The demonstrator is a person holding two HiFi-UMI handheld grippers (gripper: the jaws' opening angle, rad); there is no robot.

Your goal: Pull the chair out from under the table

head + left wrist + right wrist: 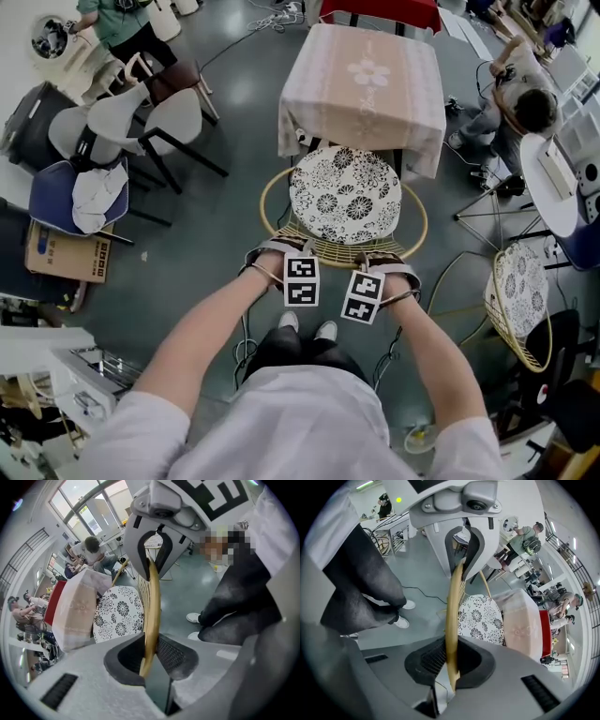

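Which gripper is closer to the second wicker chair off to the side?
Right. The right gripper clamps the chair rim on the side toward the second wicker chair; the left gripper clamps the same rim farther from it.

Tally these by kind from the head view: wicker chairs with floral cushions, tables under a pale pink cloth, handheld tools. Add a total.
Wicker chairs with floral cushions: 2
Tables under a pale pink cloth: 1
Tools: 2, both shut on the nearer chair's rim
Total: 5
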